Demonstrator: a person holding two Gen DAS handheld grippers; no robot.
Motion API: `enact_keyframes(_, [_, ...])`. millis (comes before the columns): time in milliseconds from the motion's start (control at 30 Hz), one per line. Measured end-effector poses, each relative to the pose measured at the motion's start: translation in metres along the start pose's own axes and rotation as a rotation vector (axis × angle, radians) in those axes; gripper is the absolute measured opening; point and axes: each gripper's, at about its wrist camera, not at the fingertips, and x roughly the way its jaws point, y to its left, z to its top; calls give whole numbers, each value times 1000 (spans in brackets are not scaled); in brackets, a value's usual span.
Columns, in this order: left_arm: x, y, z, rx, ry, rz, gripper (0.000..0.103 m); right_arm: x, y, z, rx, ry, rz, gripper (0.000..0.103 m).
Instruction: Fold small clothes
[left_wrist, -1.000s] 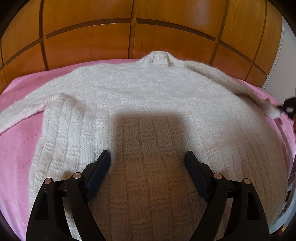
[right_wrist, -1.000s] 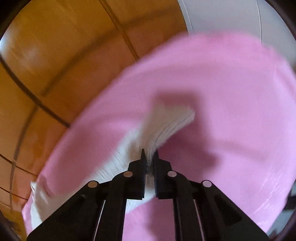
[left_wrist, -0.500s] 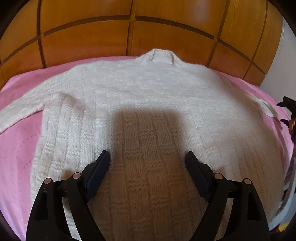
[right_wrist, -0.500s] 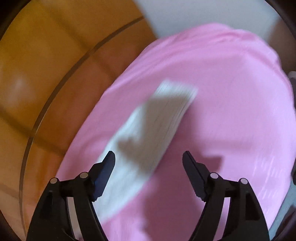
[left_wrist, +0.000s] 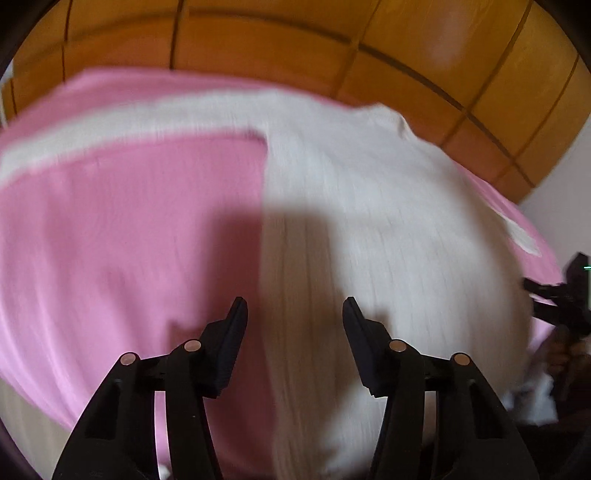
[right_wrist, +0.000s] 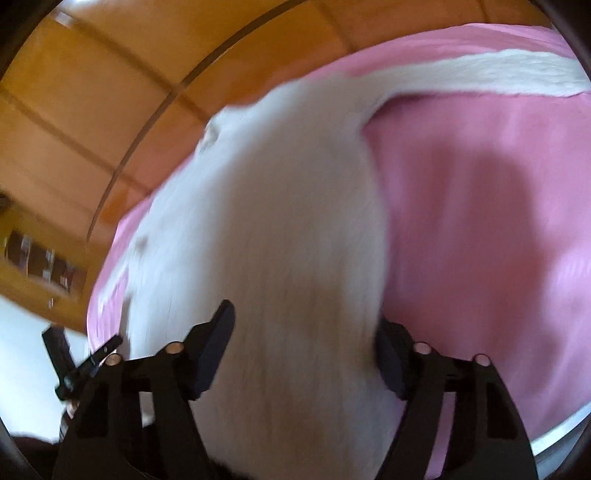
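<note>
Left tongs (left_wrist: 293, 314) closing over the white sweater's (left_wrist: 388, 229) side edge, fingers half apart and gripping nothing. Right tongs (right_wrist: 304, 332) closing too, the sweater's body between and beneath them, not pinched. The sweater lies ahead on the pink bed (left_wrist: 129, 221).

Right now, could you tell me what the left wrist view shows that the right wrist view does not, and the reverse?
Only the left wrist view shows the right gripper at its right edge, blurred. Only the right wrist view shows a dark shelf on the wooden wall. Both share the white knitted sweater on the pink bedspread, one sleeve stretched out, and each view's own gripper closing above the cloth, gripping nothing.
</note>
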Motion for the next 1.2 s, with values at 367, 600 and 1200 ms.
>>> enact_keyframes(367, [-42, 4, -11, -60, -65, -245, 9, -29, 20, -25, -89, 40, -3, 10])
enact_keyframes(600, [-51, 13, -26, -38, -43, -143, 8, -57, 22, -40, -138, 20, 1, 10])
enact_keyframes(1200, [10, -74, 45, 91, -86, -44, 50, -75, -126, 46, 348, -261, -174, 57])
